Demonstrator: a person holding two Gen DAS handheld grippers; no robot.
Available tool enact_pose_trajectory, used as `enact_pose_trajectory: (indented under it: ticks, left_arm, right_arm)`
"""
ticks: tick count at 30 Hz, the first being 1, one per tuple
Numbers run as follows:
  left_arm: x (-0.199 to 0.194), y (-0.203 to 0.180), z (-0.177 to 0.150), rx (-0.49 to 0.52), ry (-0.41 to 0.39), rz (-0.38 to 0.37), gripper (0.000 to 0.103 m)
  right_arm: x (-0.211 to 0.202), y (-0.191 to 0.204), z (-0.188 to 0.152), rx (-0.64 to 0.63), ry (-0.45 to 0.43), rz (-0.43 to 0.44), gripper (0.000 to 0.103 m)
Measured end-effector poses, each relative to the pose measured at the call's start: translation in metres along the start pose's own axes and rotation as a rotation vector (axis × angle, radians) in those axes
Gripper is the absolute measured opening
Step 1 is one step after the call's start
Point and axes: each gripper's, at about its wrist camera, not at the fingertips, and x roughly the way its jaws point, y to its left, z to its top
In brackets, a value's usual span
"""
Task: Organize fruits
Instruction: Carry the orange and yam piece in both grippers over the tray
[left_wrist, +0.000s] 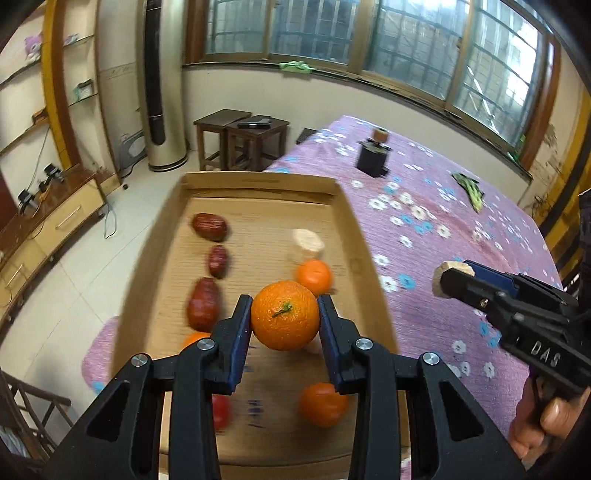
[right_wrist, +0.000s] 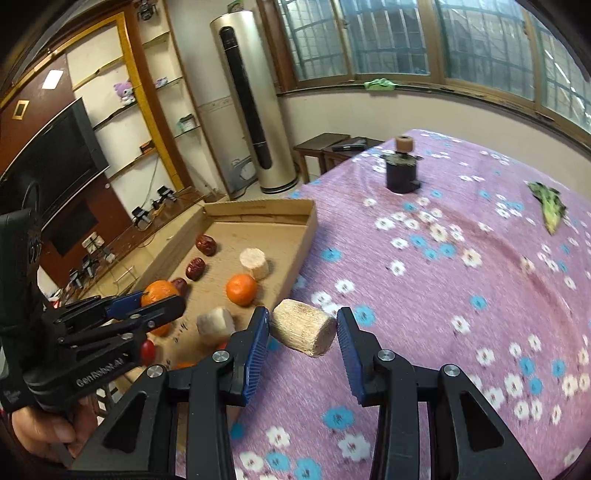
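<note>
Left gripper (left_wrist: 284, 314): jaws clamped on an orange (left_wrist: 284, 315), stem toward camera, above the box (left_wrist: 354, 236). Right gripper (right_wrist: 302, 328): jaws around a pale cylinder (right_wrist: 303, 327) over the tabletop (right_wrist: 461, 295), long axis crosswise between them, contact unclear. In box: three dates (left_wrist: 209, 226), two pale cylinders, several oranges.
</note>
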Motion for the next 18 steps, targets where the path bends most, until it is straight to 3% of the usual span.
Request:
enact_pose_trajectory:
  ticks: [9,18]
  left_arm:
    - [-0.003,0.046,0.003,-0.054,0.005,0.045,0.033]
    - [0.01,0.027,-0.004,-0.023,0.052,-0.032,0.033]
  right_arm:
    - [0.024,0.012,0.018,-0.029,0.015,0.05,0.038]
    - [0.055,0.029,0.04,-0.077,0.035,0.109,0.038]
